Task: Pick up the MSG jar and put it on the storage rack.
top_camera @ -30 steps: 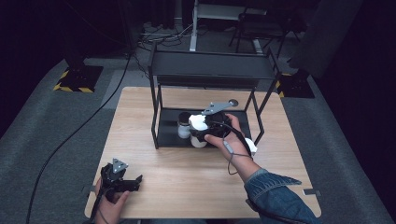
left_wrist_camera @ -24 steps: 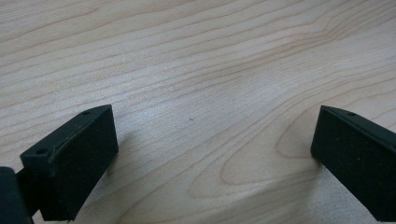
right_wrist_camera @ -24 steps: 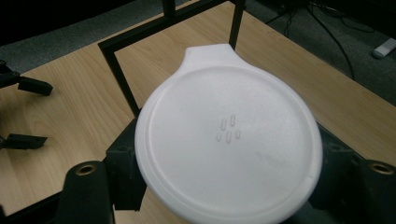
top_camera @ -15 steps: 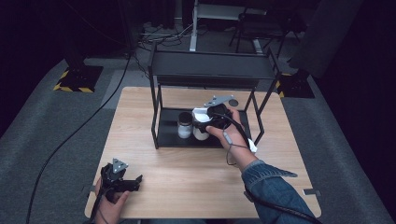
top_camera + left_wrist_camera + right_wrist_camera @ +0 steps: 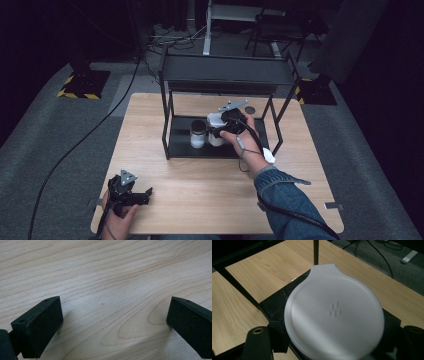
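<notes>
While lid (image 5: 334, 317) hides jar, right gripper (image 5: 223, 123) clamped

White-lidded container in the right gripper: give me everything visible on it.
The white-lidded container has a round, matte, plastic-looking lid with a small pull tab at its far edge and a faint embossed mark near the centre. The right gripper is shut on it, jaws either side below the lid. In the high view it sits low over the black rack's bottom shelf, beside a dark-lidded jar. Whether it rests on the shelf can't be told.
</notes>
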{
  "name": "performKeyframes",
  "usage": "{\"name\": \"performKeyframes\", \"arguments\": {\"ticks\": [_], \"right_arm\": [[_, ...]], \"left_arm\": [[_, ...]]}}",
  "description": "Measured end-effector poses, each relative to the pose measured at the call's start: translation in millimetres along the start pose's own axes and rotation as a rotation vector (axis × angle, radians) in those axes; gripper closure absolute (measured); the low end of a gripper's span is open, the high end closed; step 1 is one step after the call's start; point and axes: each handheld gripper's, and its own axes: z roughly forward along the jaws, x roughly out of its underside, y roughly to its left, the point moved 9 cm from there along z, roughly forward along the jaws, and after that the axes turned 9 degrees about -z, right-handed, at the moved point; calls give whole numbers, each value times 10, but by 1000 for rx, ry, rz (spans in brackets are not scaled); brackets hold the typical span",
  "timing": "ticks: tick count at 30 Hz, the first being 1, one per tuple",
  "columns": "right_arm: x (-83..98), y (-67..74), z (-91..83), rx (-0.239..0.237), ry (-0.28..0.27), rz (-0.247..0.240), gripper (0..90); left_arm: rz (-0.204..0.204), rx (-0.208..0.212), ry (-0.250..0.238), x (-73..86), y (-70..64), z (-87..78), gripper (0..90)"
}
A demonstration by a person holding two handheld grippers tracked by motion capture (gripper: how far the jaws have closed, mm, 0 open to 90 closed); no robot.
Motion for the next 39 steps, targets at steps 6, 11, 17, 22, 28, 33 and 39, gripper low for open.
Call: {"name": "performKeyframes", "arguments": {"ticks": [6, 11, 17, 22, 28, 33, 39], "right_arm": [[44, -78, 57, 17, 6, 7, 304], [68, -118, 105, 30, 2, 18, 303], [99, -131, 175, 32, 12, 17, 304], [127, -141, 221, 30, 11, 33, 304], [180, -137, 275, 26, 15, 52, 303], [214, -141, 304, 23, 16, 68, 303], [262, -150, 341, 25, 28, 71, 303]], "left_arm": [[-1, 0, 0, 0, -1, 0, 2], [-1, 0, -1, 0, -1, 1, 2], [-1, 0, -1, 0, -1, 1, 2], [1, 0, 1, 1, 1, 0, 2], [1, 0, -1, 0, 0, 1, 2], [0, 0, 0, 0, 0, 0, 2], [0, 0, 0, 0, 0, 1, 2]]}}
